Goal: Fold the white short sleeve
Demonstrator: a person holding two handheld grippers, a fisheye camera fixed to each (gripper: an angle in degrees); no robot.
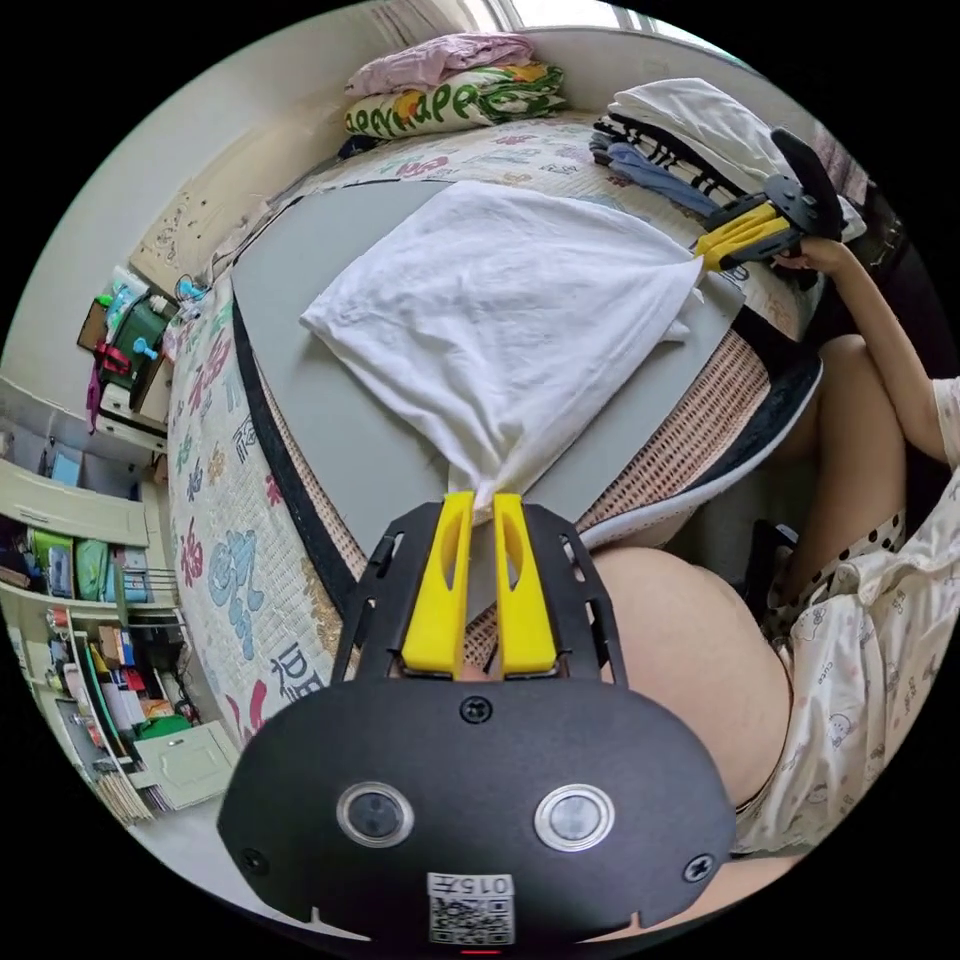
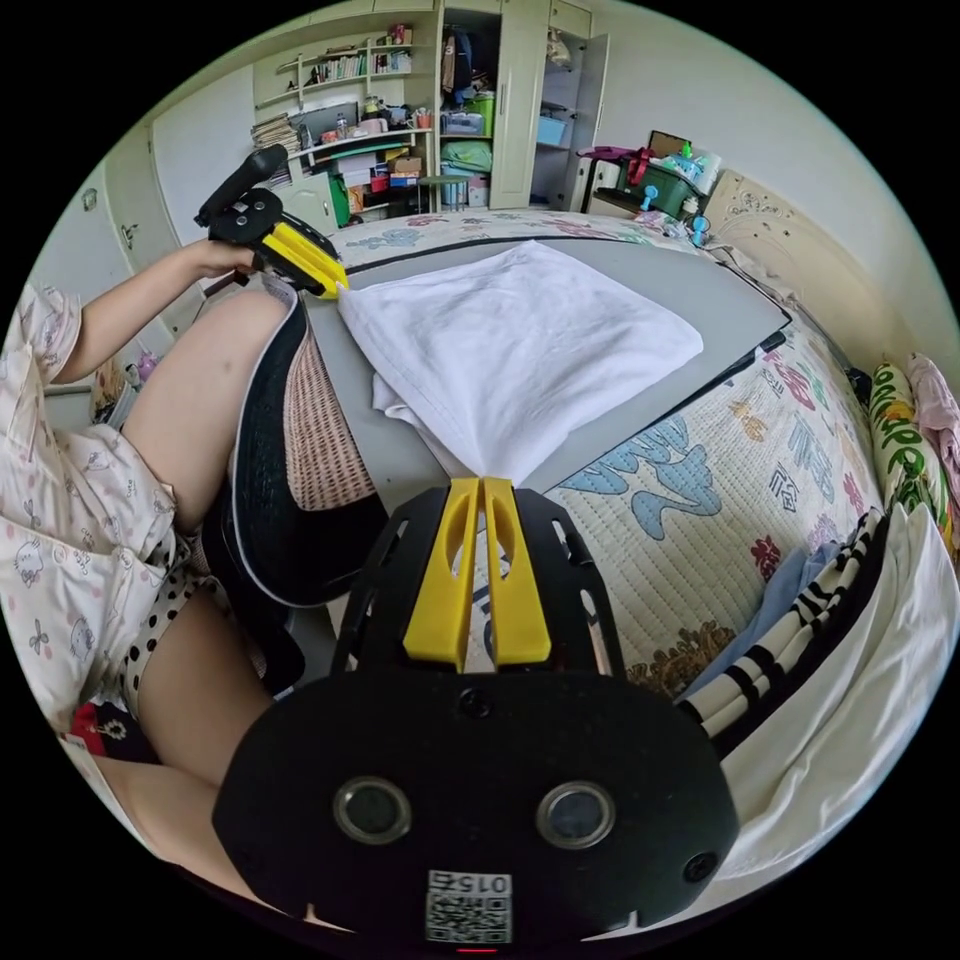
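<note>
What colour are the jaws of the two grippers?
Yellow. It shows best in the left gripper view, on the left gripper and the right gripper.

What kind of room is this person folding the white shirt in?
Most likely a bedroom in a home. The white shirt lies on a grey board set on a bed with a printed quilt, pillows are stacked at one end, and a wardrobe and cluttered shelves line the wall.
</note>
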